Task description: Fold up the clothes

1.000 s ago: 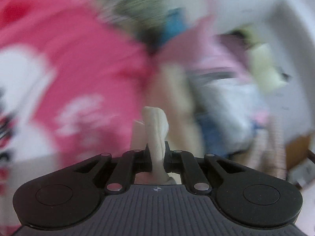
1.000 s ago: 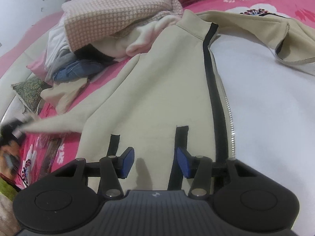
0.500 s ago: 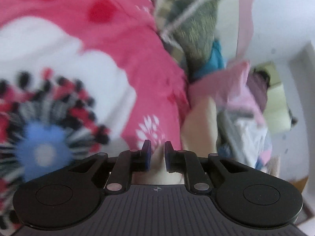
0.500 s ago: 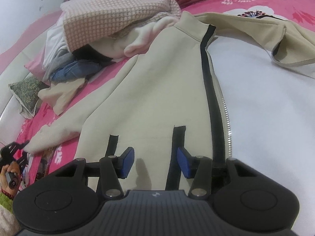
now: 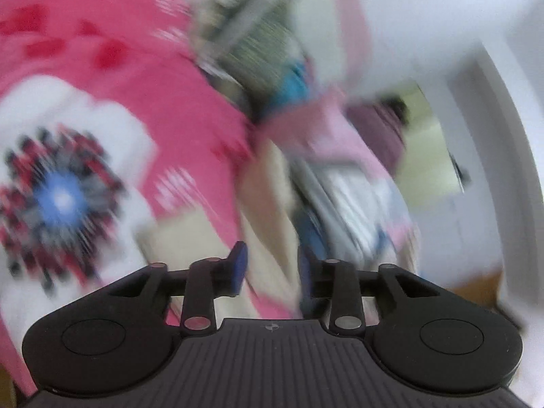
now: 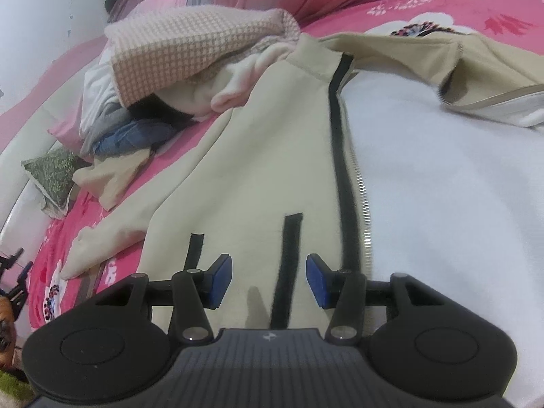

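Observation:
A beige zip jacket point(image 6: 244, 170) with black trim and a white lining point(image 6: 442, 176) lies spread open on the pink floral bedspread point(image 6: 425, 10). Its left sleeve point(image 6: 102, 244) lies flat, pointing to the left. My right gripper point(image 6: 269, 284) is open and empty just above the jacket's hem, beside a black pocket strip point(image 6: 289, 265). My left gripper point(image 5: 272, 272) is open and empty; its view is blurred, over the bedspread point(image 5: 163, 108) with beige cloth point(image 5: 268, 204) ahead of the fingers.
A pile of clothes point(image 6: 176, 68) with a checked pink-and-white garment on top lies at the jacket's upper left. A green patterned cushion point(image 6: 54, 173) sits at the bed's left edge. The white wall point(image 5: 442, 17) is behind the pile.
My left gripper has let go of the beige sleeve cuff, opened and drawn back. The sleeve now lies flat on the bedspread. My right gripper has stayed open over the hem.

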Available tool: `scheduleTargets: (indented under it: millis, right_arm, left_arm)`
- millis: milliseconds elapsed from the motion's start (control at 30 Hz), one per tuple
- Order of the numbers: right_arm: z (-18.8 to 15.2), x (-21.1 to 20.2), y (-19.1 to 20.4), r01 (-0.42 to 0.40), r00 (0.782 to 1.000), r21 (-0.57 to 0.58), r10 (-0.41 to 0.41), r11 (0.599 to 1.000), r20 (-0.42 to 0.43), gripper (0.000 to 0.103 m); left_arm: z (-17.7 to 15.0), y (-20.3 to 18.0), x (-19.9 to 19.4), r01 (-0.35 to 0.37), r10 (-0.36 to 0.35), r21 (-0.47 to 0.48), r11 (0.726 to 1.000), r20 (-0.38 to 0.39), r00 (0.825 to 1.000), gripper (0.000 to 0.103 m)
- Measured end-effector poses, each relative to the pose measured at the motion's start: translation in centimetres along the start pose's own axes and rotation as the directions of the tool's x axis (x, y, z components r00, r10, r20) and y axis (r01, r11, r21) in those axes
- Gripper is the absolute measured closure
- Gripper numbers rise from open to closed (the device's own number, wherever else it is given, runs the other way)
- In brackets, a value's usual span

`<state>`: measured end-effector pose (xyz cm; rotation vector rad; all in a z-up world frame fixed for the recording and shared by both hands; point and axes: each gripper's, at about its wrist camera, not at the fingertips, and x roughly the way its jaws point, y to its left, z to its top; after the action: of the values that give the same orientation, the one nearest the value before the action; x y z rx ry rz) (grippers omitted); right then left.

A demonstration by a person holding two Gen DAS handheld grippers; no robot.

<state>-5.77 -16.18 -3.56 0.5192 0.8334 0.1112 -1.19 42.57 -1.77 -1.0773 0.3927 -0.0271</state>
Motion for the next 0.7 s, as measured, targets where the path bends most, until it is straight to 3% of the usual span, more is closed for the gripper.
scheduleTargets:
  millis: [67, 133, 300, 433, 567, 700]
  right_arm:
    - [0.1, -0.9, -0.7, 0.010, 1.000, 0.002, -0.010, 1.000, 0.017, 0.052]
    - [0.2, -1.8, -1.6, 0.024, 0.999, 0.009, -0.024, 1.000, 0.037, 0.052]
    - [1.4, -3.4, -4.3, 0.036, 0.997, 0.049, -0.040, 0.998, 0.070, 0.052]
    - [3.6, -3.0, -6.0, 0.011, 0.998, 0.080, -0.015, 0.997, 0.053, 0.052]
    - [6.7, -1.4, -6.8, -0.035, 0.998, 0.090, 0.030, 0.995, 0.051, 0.051]
    - [10.0, 1.1, -8.3, -0.034, 0.999, 0.139, 0.027, 0.990, 0.046, 0.051]
  left_arm:
    - [-2.8, -2.6, 0.0, 0.032, -0.022, 0.099, 0.995, -0.097, 0.995, 0.058]
    - [-6.7, -5.0, 0.2, 0.082, -0.042, 0.197, 0.977, -0.201, 0.979, 0.052]
    - [-17.5, -8.2, 2.2, 0.226, -0.046, 0.360, 0.905, -0.445, 0.894, 0.047]
    - [-23.6, -9.8, 4.7, 0.274, 0.011, 0.450, 0.850, -0.535, 0.845, 0.047]
    - [-26.2, -12.0, 6.8, 0.301, 0.051, 0.557, 0.774, -0.529, 0.847, 0.047]
    - [-27.3, -13.4, 10.7, 0.279, 0.116, 0.605, 0.746, -0.530, 0.840, 0.047]
